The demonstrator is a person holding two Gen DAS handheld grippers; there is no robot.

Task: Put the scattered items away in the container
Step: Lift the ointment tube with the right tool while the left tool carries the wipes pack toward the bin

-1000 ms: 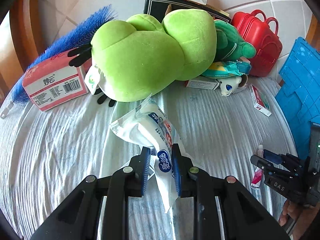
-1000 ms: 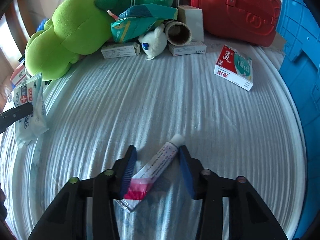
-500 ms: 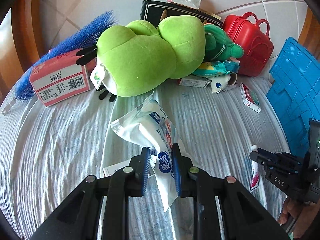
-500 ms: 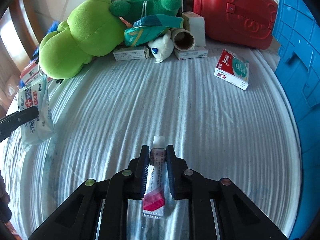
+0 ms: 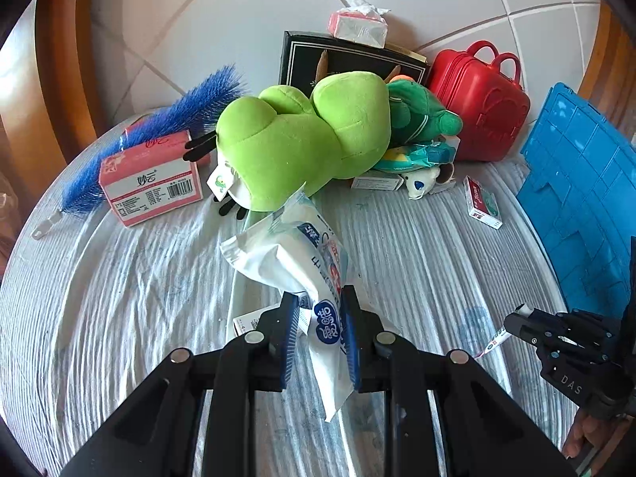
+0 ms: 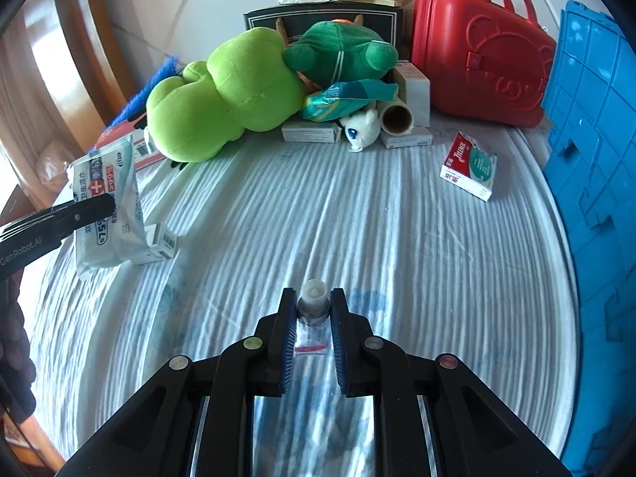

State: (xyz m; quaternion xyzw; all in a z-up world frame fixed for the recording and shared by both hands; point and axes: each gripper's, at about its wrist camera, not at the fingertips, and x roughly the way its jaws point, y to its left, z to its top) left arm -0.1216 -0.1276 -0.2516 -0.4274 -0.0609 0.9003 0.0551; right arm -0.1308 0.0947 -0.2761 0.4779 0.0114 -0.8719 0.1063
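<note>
Wipes pack [image 5: 318, 278] pinched in left gripper [image 5: 318, 334], tube [image 6: 313, 310] in right gripper [image 6: 313, 318].

The blue crate [image 6: 588, 127] is cut off by the right edge in both views. The green plush [image 5: 302, 147] hides most of the black box [image 5: 349, 61] behind it. Print on the small red-and-white carton [image 6: 469, 167] is too small to read.

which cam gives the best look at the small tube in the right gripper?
Right wrist: the tube sits centred between the right gripper pads, cap toward the camera, clamped and off the cloth. Left wrist shows it only at the far right edge, a thin sliver mostly hidden by the gripper.
</note>
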